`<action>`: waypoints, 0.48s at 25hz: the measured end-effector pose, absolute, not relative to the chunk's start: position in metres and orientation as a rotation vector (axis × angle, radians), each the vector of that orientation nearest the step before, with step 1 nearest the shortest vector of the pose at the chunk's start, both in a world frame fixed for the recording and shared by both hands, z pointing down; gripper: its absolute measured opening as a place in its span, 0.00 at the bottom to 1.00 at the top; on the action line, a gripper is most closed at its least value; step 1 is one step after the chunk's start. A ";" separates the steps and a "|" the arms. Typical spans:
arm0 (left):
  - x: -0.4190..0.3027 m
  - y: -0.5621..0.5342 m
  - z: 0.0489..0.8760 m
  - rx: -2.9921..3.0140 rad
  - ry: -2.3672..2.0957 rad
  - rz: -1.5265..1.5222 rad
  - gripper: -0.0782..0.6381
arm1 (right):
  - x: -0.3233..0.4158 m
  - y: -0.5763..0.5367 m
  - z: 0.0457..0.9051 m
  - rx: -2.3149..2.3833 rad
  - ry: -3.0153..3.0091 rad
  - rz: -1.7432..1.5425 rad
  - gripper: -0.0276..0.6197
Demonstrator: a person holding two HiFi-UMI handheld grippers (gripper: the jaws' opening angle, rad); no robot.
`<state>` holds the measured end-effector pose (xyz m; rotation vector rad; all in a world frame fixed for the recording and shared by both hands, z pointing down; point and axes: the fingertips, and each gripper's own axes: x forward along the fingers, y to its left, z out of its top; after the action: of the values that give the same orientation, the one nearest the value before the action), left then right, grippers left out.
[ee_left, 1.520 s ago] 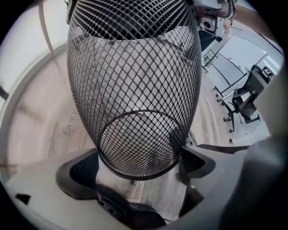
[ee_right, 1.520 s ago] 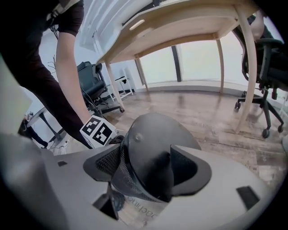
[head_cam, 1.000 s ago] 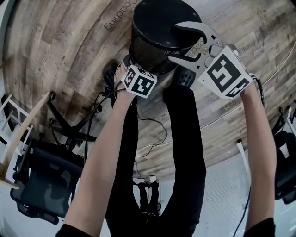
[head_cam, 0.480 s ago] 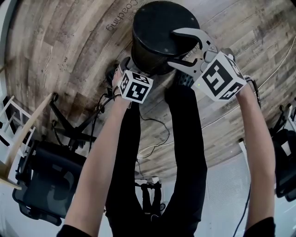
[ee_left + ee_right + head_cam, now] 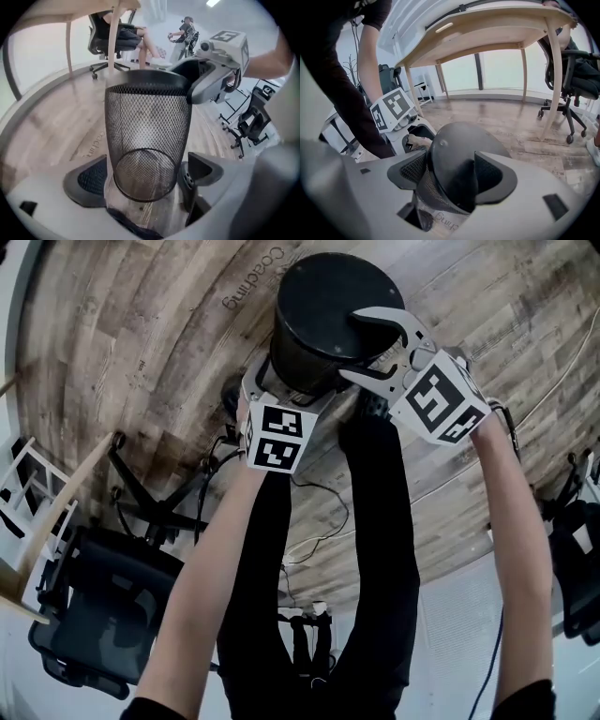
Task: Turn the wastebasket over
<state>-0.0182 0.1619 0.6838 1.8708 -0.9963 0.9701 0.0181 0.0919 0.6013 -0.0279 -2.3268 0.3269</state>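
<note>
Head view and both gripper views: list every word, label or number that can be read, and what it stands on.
"Coaching": printed on the wooden floor beside the wastebasket, head view.
"ching": end of that print, below the wastebasket, right gripper view.
Left marker cube and right marker cube: black-and-white squares, no letters or numbers.
Left gripper view: floor print too blurred to read.

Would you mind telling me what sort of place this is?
Probably an office or similar workroom: a wooden desk, wheeled office chairs, a mesh wastebasket and a wood-plank floor.
</note>
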 end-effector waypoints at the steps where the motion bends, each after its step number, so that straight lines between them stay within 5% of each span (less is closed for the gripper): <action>1: -0.019 0.154 0.679 1.893 -1.034 0.969 0.89 | 0.018 0.092 0.601 -0.030 -2.325 0.329 0.56; 12: -0.009 0.121 0.656 2.014 -1.085 0.928 0.89 | 0.010 0.094 0.598 -0.023 -2.312 0.410 0.56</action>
<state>-0.0085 0.1206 0.6563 2.0141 -1.0851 0.9279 0.0103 0.0939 0.5984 -0.0226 -2.3124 0.4099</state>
